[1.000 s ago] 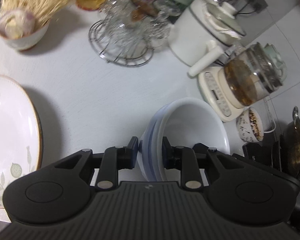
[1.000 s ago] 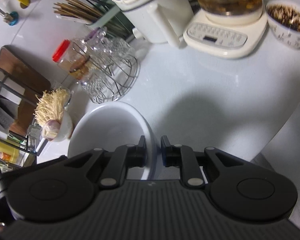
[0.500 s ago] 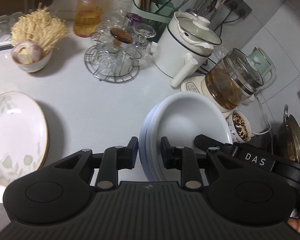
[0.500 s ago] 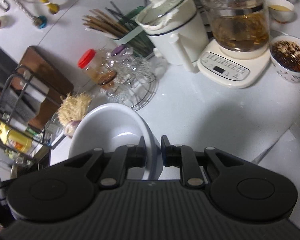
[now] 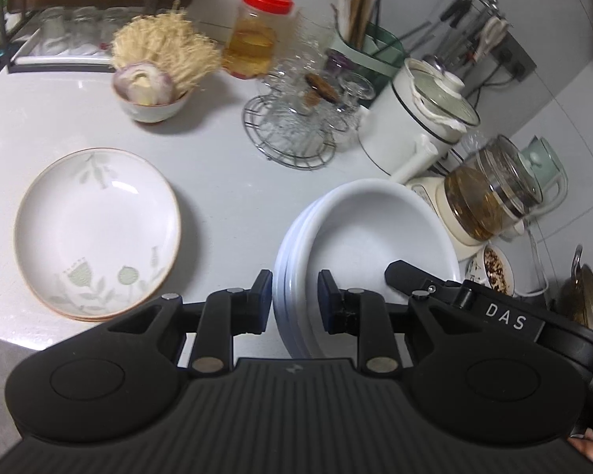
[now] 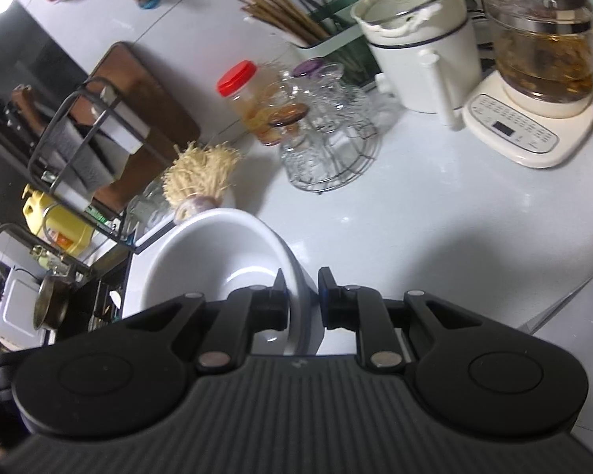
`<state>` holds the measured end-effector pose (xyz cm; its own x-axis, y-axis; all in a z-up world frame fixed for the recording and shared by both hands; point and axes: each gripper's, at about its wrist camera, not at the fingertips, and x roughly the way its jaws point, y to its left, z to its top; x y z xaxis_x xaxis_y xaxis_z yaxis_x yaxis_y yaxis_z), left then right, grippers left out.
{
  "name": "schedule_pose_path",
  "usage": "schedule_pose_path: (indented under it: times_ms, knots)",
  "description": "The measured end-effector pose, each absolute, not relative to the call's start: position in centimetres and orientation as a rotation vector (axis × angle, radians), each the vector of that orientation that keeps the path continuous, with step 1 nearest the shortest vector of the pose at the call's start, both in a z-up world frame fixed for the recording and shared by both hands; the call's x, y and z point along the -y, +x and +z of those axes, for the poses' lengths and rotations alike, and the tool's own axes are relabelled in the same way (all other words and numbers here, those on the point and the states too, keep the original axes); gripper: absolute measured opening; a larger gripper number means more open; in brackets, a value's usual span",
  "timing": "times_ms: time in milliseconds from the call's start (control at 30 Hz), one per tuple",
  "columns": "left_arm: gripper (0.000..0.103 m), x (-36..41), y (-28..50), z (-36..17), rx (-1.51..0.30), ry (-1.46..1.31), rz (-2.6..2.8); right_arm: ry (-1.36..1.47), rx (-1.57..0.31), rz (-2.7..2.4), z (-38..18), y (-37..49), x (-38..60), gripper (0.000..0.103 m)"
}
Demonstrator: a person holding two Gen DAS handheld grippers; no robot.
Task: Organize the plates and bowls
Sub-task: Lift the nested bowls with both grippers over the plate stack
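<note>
The white table (image 5: 225, 181) carries all items. The stack of white round ceramic bowls (image 5: 359, 245) sits directly ahead of the left gripper (image 5: 295, 300), mouths upward and tilted; its narrowly parted jaws clamp the near rim. The right gripper (image 6: 302, 300), almost closed, clamps the opposite rim of the stack (image 6: 217, 260). Left of the left gripper lies a white floral-patterned plate (image 5: 97, 229), flat, apart from the stack. Beyond stand a wire rack of glasses (image 5: 296, 130) and a white electric pot (image 5: 415, 118). The stack's underside is hidden.
</note>
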<state>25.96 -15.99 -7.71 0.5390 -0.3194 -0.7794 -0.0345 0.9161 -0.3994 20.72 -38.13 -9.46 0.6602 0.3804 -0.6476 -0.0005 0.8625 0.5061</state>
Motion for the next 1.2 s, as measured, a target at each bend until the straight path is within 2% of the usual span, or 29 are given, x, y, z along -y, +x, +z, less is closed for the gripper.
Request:
schedule_pose_path:
  times_ms: [500, 967, 1200]
  knots:
    - [0.028, 6.1, 27.5, -8.2, -0.983, -0.424, -0.117, 0.513, -0.862, 0.286, -10.2, 23.6, 29.6, 0.018]
    - [0.029, -2.3, 30.5, -14.6, -1.090, -0.492, -0.080, 0.442, -0.994, 0.267, -14.8, 27.5, 21.3, 0.018]
    - [0.029, -3.9, 33.0, -17.4, -1.141, -0.455, -0.118, 0.391, -1.032, 0.222, -17.0, 29.1, 18.9, 0.018]
